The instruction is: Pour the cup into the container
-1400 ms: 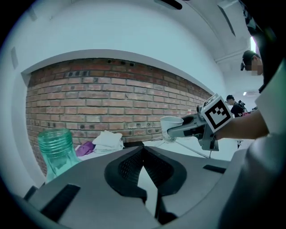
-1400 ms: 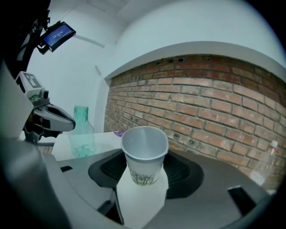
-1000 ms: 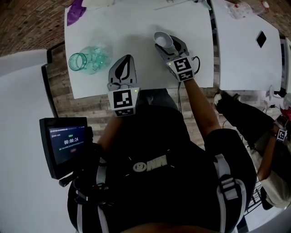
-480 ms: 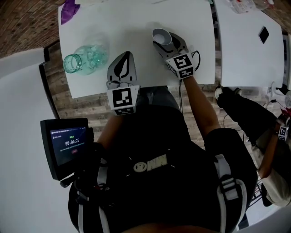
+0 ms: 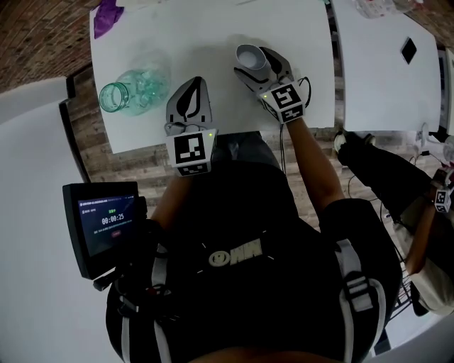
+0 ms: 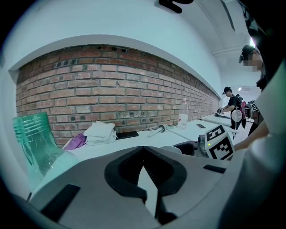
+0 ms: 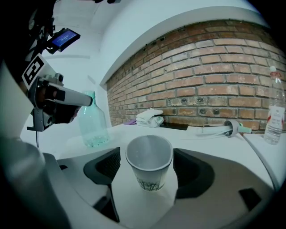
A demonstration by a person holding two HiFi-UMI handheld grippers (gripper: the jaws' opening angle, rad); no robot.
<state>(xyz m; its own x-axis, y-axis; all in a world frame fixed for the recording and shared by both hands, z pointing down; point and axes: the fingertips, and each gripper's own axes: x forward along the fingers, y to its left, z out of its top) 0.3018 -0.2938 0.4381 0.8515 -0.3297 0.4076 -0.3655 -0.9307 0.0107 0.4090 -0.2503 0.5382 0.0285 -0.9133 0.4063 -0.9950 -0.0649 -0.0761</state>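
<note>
A white paper cup stands upright on the white table. My right gripper is around it. In the right gripper view the cup looks empty and sits between the jaws of the right gripper, which are opening, with a gap on each side. A green glass jar stands at the table's left, also visible as the jar in the right gripper view. My left gripper rests between jar and cup, its jaws together on nothing. In the left gripper view, the left gripper has the jar at its left.
A purple cloth lies at the far left corner, with folded white cloth by the brick wall. A plastic bottle and a tube are at the far right. A second table stands to the right, and a screen at my left.
The right gripper's jaws have spread away from the cup, which now stands free on the table. The left gripper and the jar have kept their places.
</note>
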